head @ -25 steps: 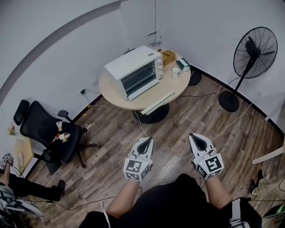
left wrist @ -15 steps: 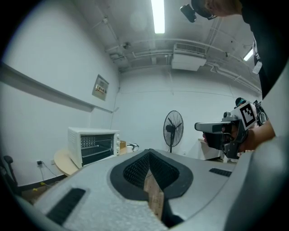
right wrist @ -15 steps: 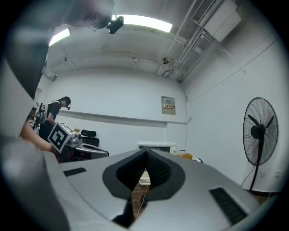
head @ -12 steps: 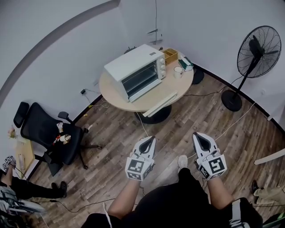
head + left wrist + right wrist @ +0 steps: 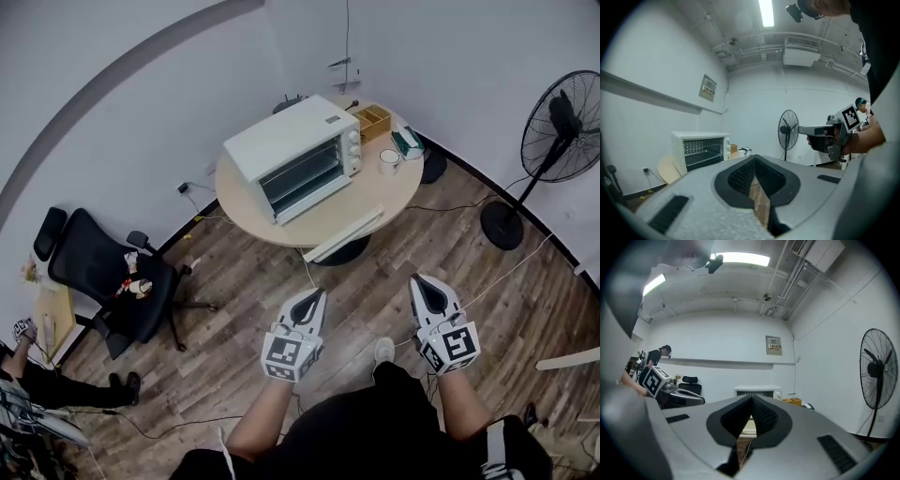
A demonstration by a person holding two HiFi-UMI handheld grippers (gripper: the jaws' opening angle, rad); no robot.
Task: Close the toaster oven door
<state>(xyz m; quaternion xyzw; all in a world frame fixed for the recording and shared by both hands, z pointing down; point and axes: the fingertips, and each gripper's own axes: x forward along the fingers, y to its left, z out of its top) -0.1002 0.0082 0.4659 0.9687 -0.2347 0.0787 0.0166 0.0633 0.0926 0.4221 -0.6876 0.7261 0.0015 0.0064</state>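
The white toaster oven [image 5: 298,153] stands on a round wooden table [image 5: 375,192] across the room; it also shows small in the left gripper view [image 5: 700,149] and the right gripper view [image 5: 757,392]. Its dark inside and racks are visible. A long white bar [image 5: 344,233] lies parallel to its front at the table's edge and looks like the handle of the folded-down door. My left gripper [image 5: 312,294] [image 5: 754,157] and right gripper [image 5: 423,279] [image 5: 751,399] are held out over the wood floor, well short of the table, both shut and empty.
A mug [image 5: 389,161], a wooden box [image 5: 375,119] and a green item sit on the table's right side. A standing fan [image 5: 565,120] is at the right, a black office chair [image 5: 101,279] at the left, and cables run across the floor. Another person [image 5: 33,386] is at the lower left.
The view has shifted right and a little closer to the table, and a white shoe now shows between the grippers. Both grippers stay shut, held out in front.
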